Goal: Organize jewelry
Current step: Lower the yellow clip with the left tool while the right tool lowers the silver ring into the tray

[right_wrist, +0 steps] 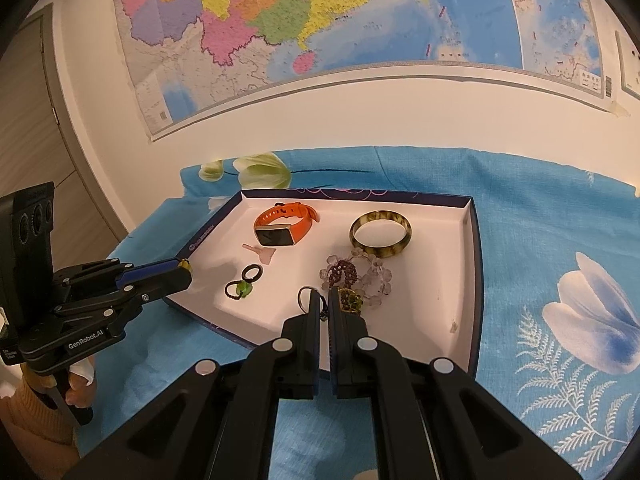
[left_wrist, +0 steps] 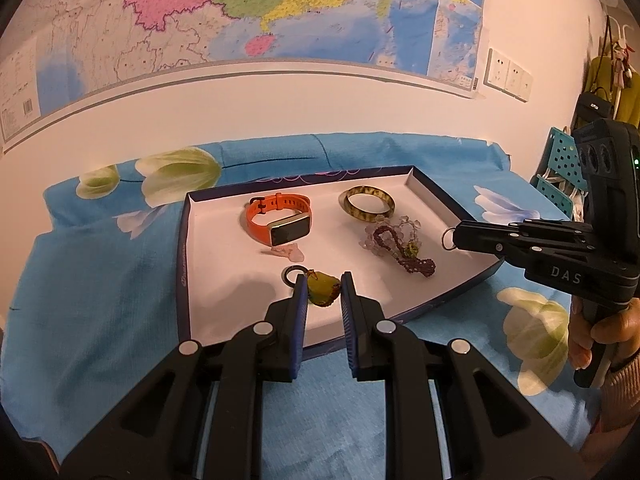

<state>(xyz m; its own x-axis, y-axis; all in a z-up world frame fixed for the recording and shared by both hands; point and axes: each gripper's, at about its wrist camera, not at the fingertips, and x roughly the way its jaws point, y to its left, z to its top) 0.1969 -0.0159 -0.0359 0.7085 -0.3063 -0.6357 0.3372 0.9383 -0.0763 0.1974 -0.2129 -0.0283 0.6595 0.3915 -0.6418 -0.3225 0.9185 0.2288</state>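
A shallow white box tray [left_wrist: 182, 264] with a dark blue rim lies on a blue flowered cloth. In it are an orange smart band [left_wrist: 280, 220], a mottled bangle [left_wrist: 368, 204], a clear crystal bracelet [left_wrist: 400, 232], a dark red bead string [left_wrist: 418, 264], a small pink piece [left_wrist: 290, 253] and a black ring [left_wrist: 294, 274]. My left gripper [left_wrist: 324, 280] hangs over the tray's near edge, shut on a yellow-green pendant [left_wrist: 324, 294]. My right gripper [right_wrist: 323, 294] is over the tray's right side, shut on a small metal ring [right_wrist: 306, 298], which shows at its tip in the left wrist view as well.
The blue cloth [right_wrist: 540, 220] spreads around the tray. A wall map [right_wrist: 320, 20] hangs behind, with wall sockets [left_wrist: 508, 76] to its right. A teal pegboard [left_wrist: 558, 160] stands at the far right. A green bead loop [right_wrist: 241, 289] lies by the black ring. A person's hand [left_wrist: 592, 336] holds each gripper's handle.
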